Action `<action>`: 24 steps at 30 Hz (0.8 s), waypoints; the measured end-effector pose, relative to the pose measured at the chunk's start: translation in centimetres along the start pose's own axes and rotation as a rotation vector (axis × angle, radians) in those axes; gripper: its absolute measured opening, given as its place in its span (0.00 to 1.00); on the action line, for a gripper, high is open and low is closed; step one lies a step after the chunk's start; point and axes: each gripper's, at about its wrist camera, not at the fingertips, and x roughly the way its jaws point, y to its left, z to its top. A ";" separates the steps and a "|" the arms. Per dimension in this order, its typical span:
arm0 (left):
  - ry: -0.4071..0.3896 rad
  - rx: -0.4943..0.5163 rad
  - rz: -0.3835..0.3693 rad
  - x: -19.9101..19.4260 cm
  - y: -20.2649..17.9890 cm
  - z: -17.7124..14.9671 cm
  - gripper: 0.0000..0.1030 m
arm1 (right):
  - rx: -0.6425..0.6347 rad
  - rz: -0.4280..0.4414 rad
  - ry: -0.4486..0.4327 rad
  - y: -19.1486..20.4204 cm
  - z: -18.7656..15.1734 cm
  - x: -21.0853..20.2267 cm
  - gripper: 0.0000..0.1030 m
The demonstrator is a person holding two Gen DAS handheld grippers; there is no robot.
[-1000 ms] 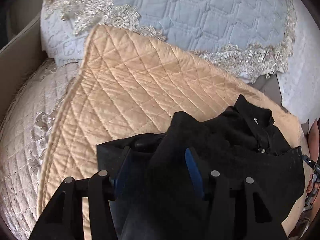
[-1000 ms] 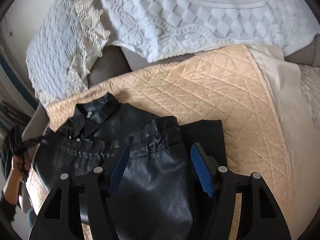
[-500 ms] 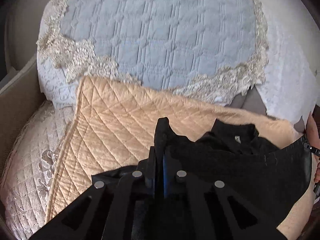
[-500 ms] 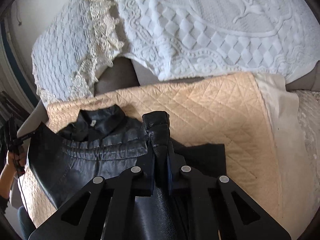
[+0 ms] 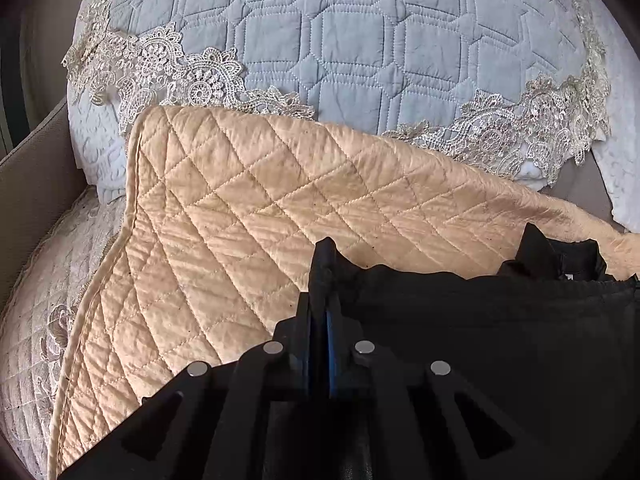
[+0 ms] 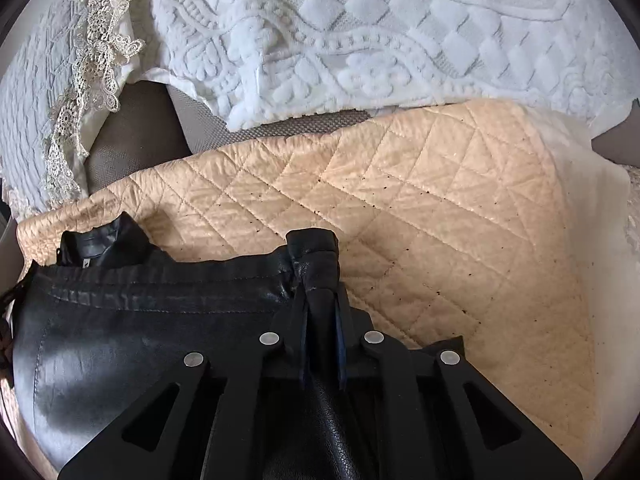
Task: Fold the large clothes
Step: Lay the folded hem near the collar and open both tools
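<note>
A black leather jacket is held stretched between my two grippers above a peach quilted mat. My right gripper is shut on one corner of the jacket's gathered hem, which bunches up above the fingertips. My left gripper is shut on the other corner of the jacket. The hem edge runs taut between them. The jacket's collar lies on the mat behind the lifted hem and also shows in the left wrist view.
The peach mat covers a sofa seat. A blue-grey quilted cover with lace trim hangs on the backrest. A white embossed cover hangs beside it. A beige embroidered cushion cover lies to the left.
Both grippers were open over the jacket a second ago. They closed on its hem corners and have lifted and carried the hem forward toward the collar, pulling it taut.
</note>
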 end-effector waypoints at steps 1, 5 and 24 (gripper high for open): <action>0.004 -0.010 -0.006 0.2 0.3 -0.1 0.09 | 0.006 0.006 -0.003 -0.2 -0.1 0.3 0.12; 0.035 -0.026 0.010 1.3 0.7 -0.3 0.15 | 0.031 0.025 0.004 -0.7 -0.4 1.0 0.14; 0.013 0.018 -0.059 -10.0 2.3 -10.1 0.32 | 0.022 0.066 -0.006 0.7 -11.8 -10.4 0.38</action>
